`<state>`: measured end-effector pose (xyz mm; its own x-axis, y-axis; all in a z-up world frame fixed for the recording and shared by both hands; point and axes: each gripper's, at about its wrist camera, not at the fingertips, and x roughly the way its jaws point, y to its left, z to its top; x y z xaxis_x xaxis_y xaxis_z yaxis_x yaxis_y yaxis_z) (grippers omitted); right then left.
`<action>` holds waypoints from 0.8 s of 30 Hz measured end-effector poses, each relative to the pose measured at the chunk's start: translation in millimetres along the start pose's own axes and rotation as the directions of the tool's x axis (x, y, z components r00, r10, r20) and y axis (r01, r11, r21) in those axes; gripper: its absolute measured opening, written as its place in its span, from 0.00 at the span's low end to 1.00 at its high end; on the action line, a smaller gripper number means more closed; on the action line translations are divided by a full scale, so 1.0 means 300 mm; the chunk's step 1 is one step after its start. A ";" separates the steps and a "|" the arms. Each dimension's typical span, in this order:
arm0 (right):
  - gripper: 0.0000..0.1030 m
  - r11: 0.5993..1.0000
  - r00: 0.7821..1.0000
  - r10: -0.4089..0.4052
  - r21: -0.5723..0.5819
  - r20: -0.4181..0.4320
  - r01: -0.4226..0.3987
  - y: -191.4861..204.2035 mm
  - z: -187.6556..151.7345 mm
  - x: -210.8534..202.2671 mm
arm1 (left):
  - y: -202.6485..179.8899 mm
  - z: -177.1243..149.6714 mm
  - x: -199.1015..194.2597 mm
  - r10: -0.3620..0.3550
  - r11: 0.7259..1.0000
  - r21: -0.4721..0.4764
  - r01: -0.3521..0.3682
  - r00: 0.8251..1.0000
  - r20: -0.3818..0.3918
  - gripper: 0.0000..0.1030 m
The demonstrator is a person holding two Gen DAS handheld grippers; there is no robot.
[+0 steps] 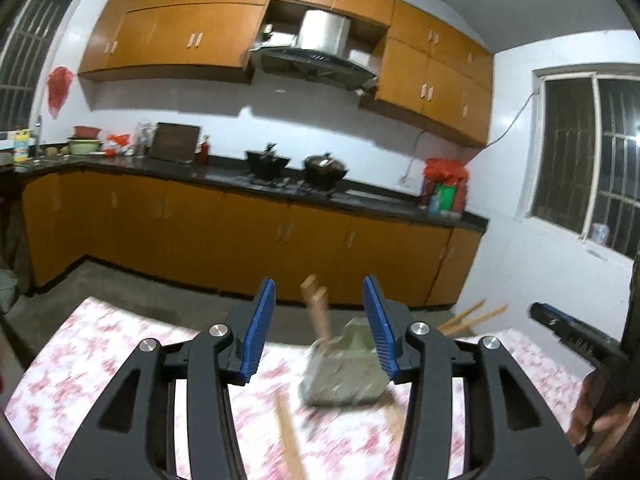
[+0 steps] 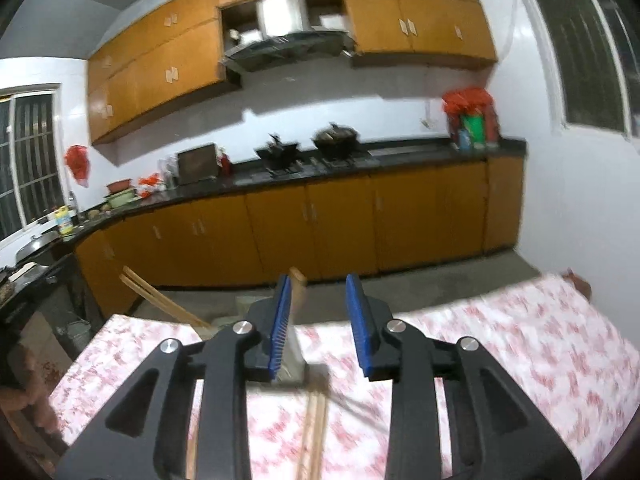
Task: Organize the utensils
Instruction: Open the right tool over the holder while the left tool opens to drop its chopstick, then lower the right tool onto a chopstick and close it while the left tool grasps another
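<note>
Kitchen; right tongs (image 1: 538, 312) only left-view.

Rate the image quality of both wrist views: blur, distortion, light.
Left wrist: fisheye bends the cabinets; the holder and chopsticks are smeared by motion blur, while the gripper is sharp. Right wrist: same bending, the tablecloth blurred, windows dark, indoor light casting hard shadows under the cabinets.

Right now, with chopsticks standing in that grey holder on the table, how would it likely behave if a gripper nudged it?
The grey holder looks boxy with a flat base, so it would probably slide on the floral tablecloth rather than roll. The tall chopsticks lean above its rim, so a high push might tip it. It seems light, though blur hides the material.
</note>
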<state>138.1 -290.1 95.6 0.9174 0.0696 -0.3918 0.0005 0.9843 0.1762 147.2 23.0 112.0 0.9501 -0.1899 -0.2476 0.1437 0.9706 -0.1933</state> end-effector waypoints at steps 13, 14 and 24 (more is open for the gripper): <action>0.15 0.999 0.898 0.044 0.032 -0.438 -0.033 -0.022 -0.470 0.244 | 0.142 -0.417 0.110 0.096 0.993 -0.031 -0.117 0.917 -0.388 0.44; 0.14 0.999 0.892 0.049 0.028 -0.449 -0.041 -0.012 -0.493 0.247 | 0.140 -0.443 0.115 0.095 0.993 -0.024 -0.115 0.908 -0.408 0.43; 0.10 0.998 0.850 0.049 -0.014 -0.524 -0.066 0.046 -0.585 0.297 | 0.096 -0.563 0.147 0.081 0.996 0.013 -0.087 0.862 -0.500 0.35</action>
<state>150.0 -241.8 -95.4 0.5715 0.1921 -0.7978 -0.0653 0.9798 0.1891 146.3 17.7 -64.9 0.6924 -0.1589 -0.7037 0.0643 0.9851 -0.1592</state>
